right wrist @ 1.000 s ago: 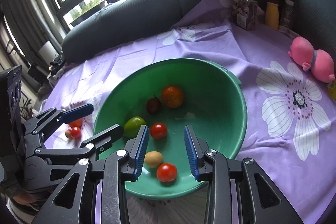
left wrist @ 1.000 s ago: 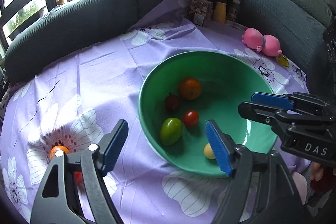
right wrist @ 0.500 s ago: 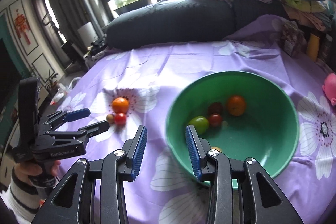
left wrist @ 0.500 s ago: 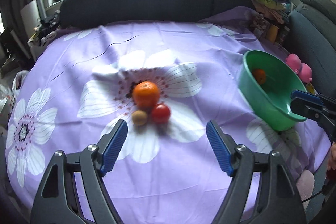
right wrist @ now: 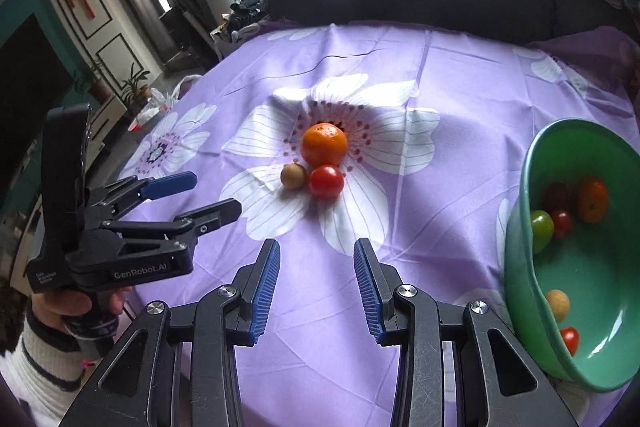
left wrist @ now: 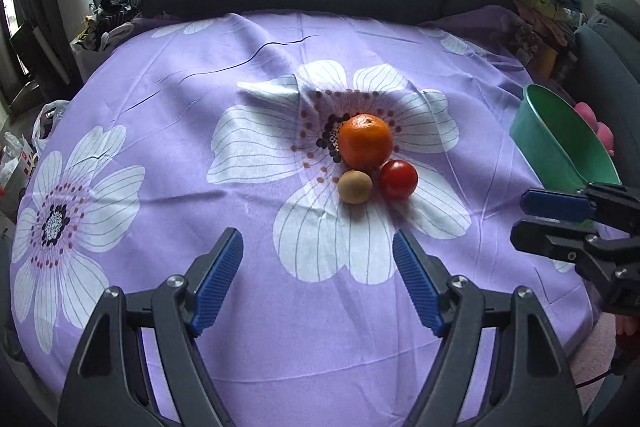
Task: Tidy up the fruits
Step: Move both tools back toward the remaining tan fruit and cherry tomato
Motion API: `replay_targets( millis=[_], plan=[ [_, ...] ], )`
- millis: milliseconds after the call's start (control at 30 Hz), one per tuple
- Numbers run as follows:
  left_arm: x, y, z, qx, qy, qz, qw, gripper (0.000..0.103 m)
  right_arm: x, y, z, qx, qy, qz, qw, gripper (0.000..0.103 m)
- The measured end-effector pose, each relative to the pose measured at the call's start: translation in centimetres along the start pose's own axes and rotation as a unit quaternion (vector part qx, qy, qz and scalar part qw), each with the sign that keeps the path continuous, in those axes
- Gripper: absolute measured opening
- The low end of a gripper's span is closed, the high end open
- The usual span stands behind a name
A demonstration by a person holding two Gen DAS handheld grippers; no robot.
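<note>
Three loose fruits are seen bunched on the flower print of the counter's purple cloth (left wrist: 168,131), well short of the green bowl (right wrist: 516,267): a dimpled orange (left wrist: 366,140), with a glossy red tomato (left wrist: 398,179) and a small dull tan fruit (left wrist: 355,187) touching its near side. The smooth plastic bowl already holds several round fruits, so these three are judged left to gather. The left claw (left wrist: 318,281) is spread wide and empty, aimed at the cluster. The right claw (right wrist: 316,285) is set narrower, nothing gripped, its jaws having just opened slightly.

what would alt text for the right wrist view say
Three loose fruits, an orange, a red tomato and a small tan fruit, cluster on a purple floral tablecloth ahead of the empty, open right claw. A green bowl of fruit sits right; the left claw hovers left.
</note>
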State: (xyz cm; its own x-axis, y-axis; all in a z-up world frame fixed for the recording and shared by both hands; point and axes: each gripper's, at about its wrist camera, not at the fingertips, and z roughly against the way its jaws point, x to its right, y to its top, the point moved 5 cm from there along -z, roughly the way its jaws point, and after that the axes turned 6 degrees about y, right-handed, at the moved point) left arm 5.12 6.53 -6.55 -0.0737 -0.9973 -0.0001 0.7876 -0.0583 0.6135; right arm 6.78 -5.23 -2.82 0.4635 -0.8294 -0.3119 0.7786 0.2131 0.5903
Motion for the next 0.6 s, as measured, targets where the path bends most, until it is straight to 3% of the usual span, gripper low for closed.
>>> replay_targets(
  millis=[233,400,600],
  plan=[
    [0.4,1.3,-2.8,-0.022,-0.011,-0.036,0.9991,0.077,0.6,1.3,-3.3,-0.034,-0.026,0.007,0.999,0.039],
    [1.0,1.9,-4.2,-0.040,-0.022,-0.065,0.9968,0.076,1.8,2.4,-4.8,-0.043,-0.004,-0.032,0.999,0.039],
    [1.0,2.5,-5.5,-0.057,-0.034,-0.068,0.9955,0.073,2.4,3.5,-6.4,-0.048,0.032,-0.065,0.996,0.039]
  ],
)
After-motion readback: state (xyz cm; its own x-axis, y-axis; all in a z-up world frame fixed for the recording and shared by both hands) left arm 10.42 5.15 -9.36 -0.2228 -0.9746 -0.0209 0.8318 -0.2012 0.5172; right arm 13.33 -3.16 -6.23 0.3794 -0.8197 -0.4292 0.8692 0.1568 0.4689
